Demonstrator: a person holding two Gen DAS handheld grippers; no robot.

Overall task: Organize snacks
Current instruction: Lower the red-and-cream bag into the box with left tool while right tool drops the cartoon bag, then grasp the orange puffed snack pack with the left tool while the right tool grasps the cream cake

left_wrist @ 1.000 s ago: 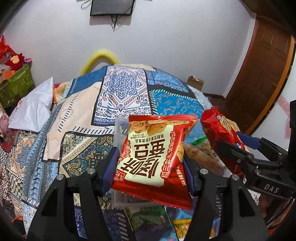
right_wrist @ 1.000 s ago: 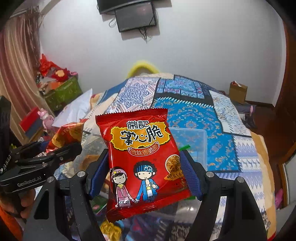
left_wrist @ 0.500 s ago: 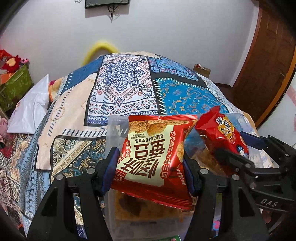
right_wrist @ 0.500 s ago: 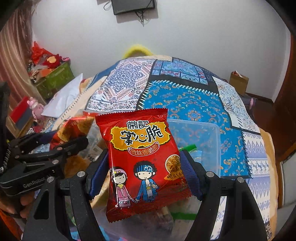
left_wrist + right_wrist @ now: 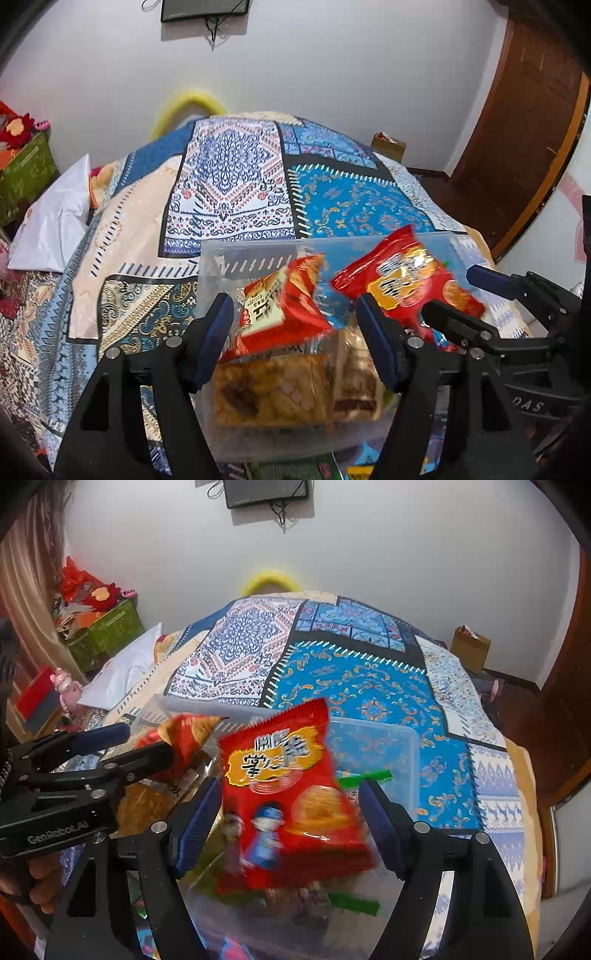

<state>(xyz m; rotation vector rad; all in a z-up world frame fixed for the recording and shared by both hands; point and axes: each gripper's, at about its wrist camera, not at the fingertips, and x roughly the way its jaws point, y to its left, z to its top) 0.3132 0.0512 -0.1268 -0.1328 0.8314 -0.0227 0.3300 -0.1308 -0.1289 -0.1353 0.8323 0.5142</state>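
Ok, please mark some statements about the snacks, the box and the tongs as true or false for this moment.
1. A clear plastic box lies on the patterned bedspread. True.
2. The left tongs squeeze the left packet tight. False: the tongs are opening, and the packet hangs tilted and loose between them, clear of both pads.
3. The left packet and the right packet are both red. True.
4. The box has nothing in it. False: other snacks already lie inside.
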